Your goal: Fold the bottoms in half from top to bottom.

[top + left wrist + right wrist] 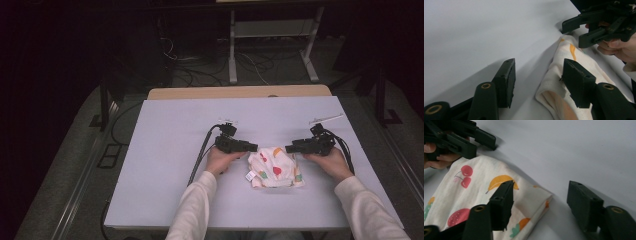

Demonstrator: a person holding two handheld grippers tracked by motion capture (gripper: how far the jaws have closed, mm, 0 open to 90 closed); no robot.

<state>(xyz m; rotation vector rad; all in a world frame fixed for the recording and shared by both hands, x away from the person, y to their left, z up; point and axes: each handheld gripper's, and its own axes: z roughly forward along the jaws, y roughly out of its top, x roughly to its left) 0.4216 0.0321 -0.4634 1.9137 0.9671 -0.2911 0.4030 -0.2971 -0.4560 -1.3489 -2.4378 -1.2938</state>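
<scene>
Fingers on both grippers are spread apart right now, nothing clamped in either. Going left to right: the left gripper sits at the far-left corner of the folded cloth, one finger down on bare bench and the other finger riding over the fabric edge. So that corner sits in the gap, but only just. The cloth itself, white with a fruit print (cherries, banana, strawberry), lies on the bench near the front, between the two hands, folded into a small bundle with a tag sticking out at its near-left corner. Over on the right, the right gripper is in the same kind of spot on the far-right corner, one finger over the print, the other finger off on the bench.

What could go wrong, I'd guess: since it's folded in layers, closing here might pinch only the top layer, or grab all of them when you wanted one. A shallow bite on either corner could also slip out once lifted. And if one side closes before the other, the bundle probably skids or bunches up on that smooth bench
</scene>
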